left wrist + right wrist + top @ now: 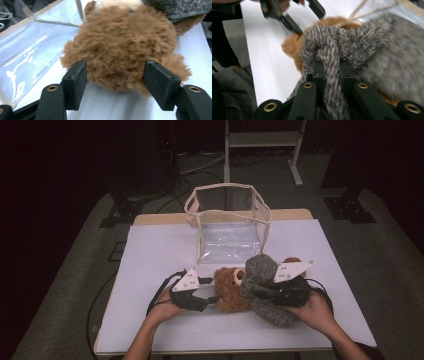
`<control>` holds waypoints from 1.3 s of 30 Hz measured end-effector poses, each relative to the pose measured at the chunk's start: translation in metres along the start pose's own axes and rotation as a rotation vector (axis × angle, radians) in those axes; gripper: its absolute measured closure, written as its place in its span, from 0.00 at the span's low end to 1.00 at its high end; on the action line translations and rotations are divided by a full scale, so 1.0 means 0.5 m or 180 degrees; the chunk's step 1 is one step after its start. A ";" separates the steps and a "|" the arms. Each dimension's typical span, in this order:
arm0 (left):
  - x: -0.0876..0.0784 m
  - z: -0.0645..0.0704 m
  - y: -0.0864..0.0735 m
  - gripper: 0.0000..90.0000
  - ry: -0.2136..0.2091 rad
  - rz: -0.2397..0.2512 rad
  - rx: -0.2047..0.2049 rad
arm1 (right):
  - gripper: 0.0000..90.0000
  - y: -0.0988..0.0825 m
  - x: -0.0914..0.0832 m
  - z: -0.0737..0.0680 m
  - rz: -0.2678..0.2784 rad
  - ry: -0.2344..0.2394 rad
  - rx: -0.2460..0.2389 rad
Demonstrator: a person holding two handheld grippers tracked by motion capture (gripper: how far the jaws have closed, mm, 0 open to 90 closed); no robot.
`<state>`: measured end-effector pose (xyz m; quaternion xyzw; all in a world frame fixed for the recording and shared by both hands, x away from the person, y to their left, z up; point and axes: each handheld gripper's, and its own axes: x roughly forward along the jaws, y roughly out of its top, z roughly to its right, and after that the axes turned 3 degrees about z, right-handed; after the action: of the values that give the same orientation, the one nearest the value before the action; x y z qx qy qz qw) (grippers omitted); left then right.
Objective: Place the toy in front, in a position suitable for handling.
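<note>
A brown plush teddy bear (231,291) lies on the white table near its front edge, with a grey knitted garment (261,269) draped over its right side. My left gripper (214,291) comes in from the left. Its pads press into the fur on either side of the teddy bear (120,45). My right gripper (261,294) reaches in from the right and is shut on a bunched fold of the grey garment (374,50), which runs up between its jaws. The right gripper view also shows the bear (292,45) and my left gripper (310,22) behind the knit.
A clear plastic tote bag (227,220) with cream trim stands upright behind the bear at the table's far middle. The white tabletop (160,250) spreads to the left and right. A light metal frame (262,140) stands on the dark floor beyond.
</note>
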<state>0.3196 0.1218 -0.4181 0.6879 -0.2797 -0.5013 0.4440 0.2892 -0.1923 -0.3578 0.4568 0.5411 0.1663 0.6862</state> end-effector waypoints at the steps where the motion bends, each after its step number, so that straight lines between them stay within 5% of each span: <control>1: 0.005 0.002 0.000 0.42 -0.0010 0.0000 0.0010 | 0.88 0.006 0.004 -0.003 0.0014 0.0015 -0.0036; 9: 0.034 0.009 0.018 0.42 -0.0045 -0.0028 0.0051 | 0.88 -0.019 0.011 -0.004 0.0016 0.0020 -0.0008; 15: 0.035 0.009 0.022 0.42 -0.0015 -0.0044 0.0026 | 0.88 -0.076 -0.039 0.000 -0.0019 -0.0059 0.0195; 20: 0.035 0.010 0.024 0.42 0.0009 -0.0044 0.0033 | 0.84 -0.056 -0.049 -0.019 0.0035 -0.0252 -0.0054; 27: 0.035 0.010 0.023 0.42 -0.0014 -0.0045 0.0022 | 0.60 -0.005 -0.019 -0.034 0.0048 -0.0502 -0.0607; 32: 0.034 0.011 0.024 0.42 -0.0006 -0.0052 0.0041 | 0.46 0.025 -0.006 -0.025 -0.0055 -0.0465 -0.0903; 39: 0.035 0.012 0.025 0.42 -0.0032 -0.0057 0.0080 | 0.35 0.039 0.023 0.011 -0.0230 -0.0185 -0.0885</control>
<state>0.3208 0.0994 -0.4153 0.6934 -0.2820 -0.5053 0.4294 0.3037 -0.1762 -0.3490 0.3422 0.5089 0.2015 0.7638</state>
